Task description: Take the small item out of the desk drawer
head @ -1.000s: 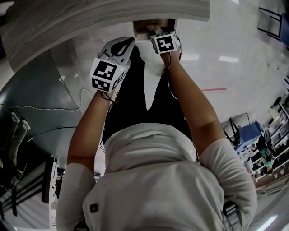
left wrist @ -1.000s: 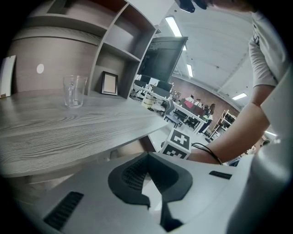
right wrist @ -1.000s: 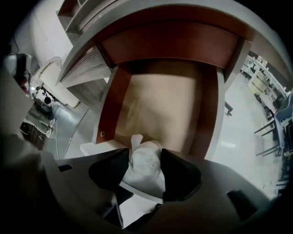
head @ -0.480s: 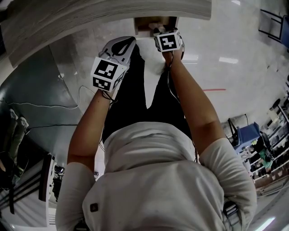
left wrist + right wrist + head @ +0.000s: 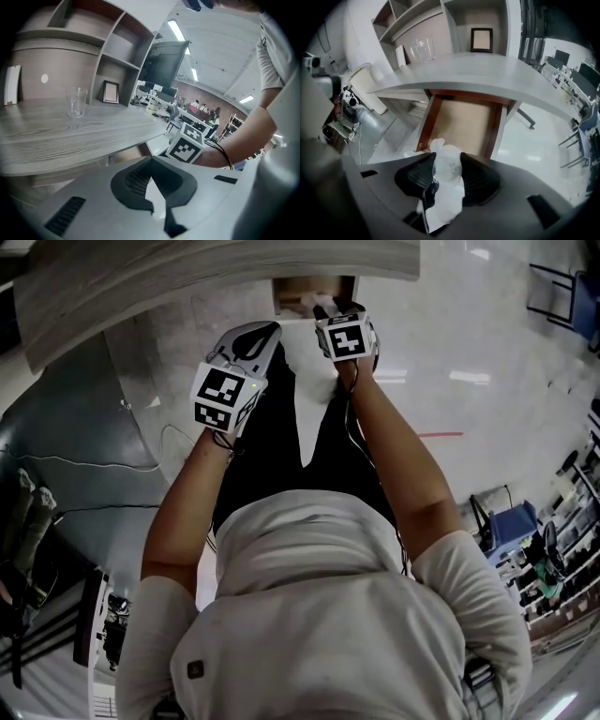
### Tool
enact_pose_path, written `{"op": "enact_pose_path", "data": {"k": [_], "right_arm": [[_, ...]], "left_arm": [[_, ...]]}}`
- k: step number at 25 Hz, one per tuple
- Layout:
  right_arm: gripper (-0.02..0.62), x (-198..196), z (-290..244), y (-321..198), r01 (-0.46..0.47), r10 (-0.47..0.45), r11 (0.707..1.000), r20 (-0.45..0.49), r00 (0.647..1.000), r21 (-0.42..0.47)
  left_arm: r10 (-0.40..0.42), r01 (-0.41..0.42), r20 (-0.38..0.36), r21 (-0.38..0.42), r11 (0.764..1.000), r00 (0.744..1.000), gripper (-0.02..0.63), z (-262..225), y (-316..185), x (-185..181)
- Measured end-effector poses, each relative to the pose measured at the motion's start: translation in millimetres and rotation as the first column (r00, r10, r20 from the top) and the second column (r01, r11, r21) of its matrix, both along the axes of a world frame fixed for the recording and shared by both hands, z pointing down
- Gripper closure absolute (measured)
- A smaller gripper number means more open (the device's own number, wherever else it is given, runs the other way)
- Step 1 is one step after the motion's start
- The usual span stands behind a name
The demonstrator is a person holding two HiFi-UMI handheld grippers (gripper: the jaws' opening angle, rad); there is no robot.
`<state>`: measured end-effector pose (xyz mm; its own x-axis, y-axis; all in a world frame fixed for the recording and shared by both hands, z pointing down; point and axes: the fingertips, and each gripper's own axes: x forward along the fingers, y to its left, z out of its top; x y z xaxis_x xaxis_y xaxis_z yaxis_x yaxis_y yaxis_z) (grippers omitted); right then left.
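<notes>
The open wooden drawer [image 5: 461, 119] juts out from under the grey desk top [image 5: 487, 70], and its floor looks bare. My right gripper [image 5: 446, 160] hangs just in front of the drawer, with its pads pressed on a small white crumpled pouch [image 5: 443, 204] that sticks up between them. The head view shows the right gripper [image 5: 325, 313] at the drawer's mouth [image 5: 314, 292]. My left gripper [image 5: 255, 332] is held off to the left below the desk edge. Its jaws [image 5: 151, 161] are shut and hold nothing.
On the desk top stand a clear glass [image 5: 76, 101] and a small picture frame [image 5: 110, 92] in front of the shelves. The person's legs and torso fill the space below the grippers. Cables lie on the floor at the left [image 5: 84, 465]. An office chair base stands to the right [image 5: 525, 117].
The right gripper has drawn back a little from the drawer towards the person. The left gripper has barely moved.
</notes>
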<state>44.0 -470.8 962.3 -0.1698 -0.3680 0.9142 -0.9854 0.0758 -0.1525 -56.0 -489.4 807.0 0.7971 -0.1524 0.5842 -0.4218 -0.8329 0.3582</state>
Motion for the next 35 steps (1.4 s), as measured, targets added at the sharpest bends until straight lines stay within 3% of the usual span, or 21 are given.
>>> {"op": "enact_pose_path", "data": {"k": [3,18,28,35], "right_arm": [[0.428,-3.0,-13.7,7.7,-0.01,0.01,1.0,0.026,1.0,0.0],[0.428,7.0,-136.8,13.4,0.001,-0.011,0.984,0.053,0.999,0.179],[0.428,10.1,-235.0,20.8,0.015,-0.038,0.949,0.069,0.997,0.314],[0.428,5.5,-304.4,28.4,0.06,-0.09,0.911,0.054,0.995,0.407]], "left_arm": [[-0.006,0.006,-0.008,0.011,1.0,1.0,0.591,-11.4,2.7,0.3],[-0.033,0.04,-0.069,0.096,0.995,0.997,0.591,-100.6,20.8,16.8],[-0.048,0.073,-0.146,0.175,0.982,0.988,0.591,-189.0,27.0,9.8],[-0.036,0.07,-0.156,0.221,0.973,0.987,0.591,-235.0,36.5,-0.6]]}}
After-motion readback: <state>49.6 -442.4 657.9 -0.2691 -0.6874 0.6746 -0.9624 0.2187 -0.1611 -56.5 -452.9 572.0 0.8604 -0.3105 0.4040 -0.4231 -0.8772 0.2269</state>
